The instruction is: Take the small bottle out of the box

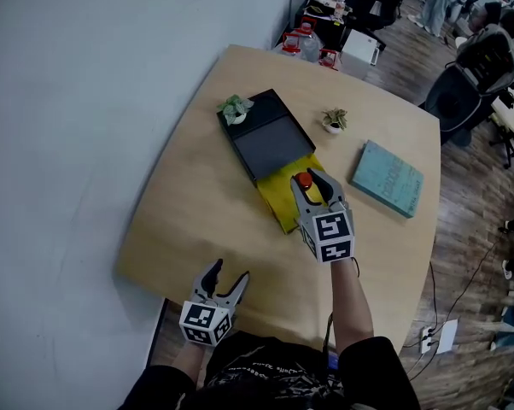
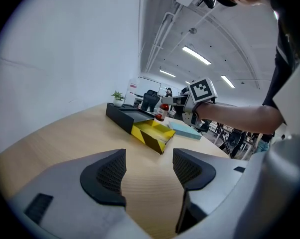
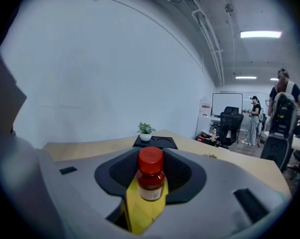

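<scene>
Two stages shown — right gripper (image 1: 312, 184) clamped on small bottle (image 3: 151, 176), apparently lifted clear of box (image 1: 283, 207) beneath it; set-down remains — left gripper (image 1: 227, 272) parted, empty.

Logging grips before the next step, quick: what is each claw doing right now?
Left claw: open, nothing between its jaws.
Right claw: closed on the small bottle.
</scene>
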{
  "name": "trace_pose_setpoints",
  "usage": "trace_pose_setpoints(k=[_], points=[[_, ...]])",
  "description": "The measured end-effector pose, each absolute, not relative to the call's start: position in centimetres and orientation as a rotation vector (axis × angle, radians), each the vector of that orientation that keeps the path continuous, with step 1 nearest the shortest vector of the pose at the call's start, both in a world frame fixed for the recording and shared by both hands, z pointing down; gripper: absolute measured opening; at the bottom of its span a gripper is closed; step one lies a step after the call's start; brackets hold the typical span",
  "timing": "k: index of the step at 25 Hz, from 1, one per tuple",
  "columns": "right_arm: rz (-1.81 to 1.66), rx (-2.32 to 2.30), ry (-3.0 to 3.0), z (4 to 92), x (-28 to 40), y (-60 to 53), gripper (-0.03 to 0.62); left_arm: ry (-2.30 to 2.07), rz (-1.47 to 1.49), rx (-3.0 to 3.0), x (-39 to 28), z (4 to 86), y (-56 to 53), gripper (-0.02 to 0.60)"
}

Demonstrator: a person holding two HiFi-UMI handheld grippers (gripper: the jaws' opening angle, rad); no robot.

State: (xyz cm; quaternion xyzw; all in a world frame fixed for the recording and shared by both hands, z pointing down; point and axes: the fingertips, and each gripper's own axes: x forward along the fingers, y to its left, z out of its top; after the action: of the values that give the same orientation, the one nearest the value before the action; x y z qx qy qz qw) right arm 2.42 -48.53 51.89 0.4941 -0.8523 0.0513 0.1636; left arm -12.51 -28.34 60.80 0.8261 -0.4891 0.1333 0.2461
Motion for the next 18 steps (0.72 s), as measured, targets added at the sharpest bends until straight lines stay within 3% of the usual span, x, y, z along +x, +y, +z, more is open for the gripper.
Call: trace_pose_setpoints(k=[18], points=[[0.089, 1.454, -2.455, 46.2, 5.0, -40.3, 0.150, -1.395, 0.281, 2.287, -11.8, 58.0, -25.3, 0.301]])
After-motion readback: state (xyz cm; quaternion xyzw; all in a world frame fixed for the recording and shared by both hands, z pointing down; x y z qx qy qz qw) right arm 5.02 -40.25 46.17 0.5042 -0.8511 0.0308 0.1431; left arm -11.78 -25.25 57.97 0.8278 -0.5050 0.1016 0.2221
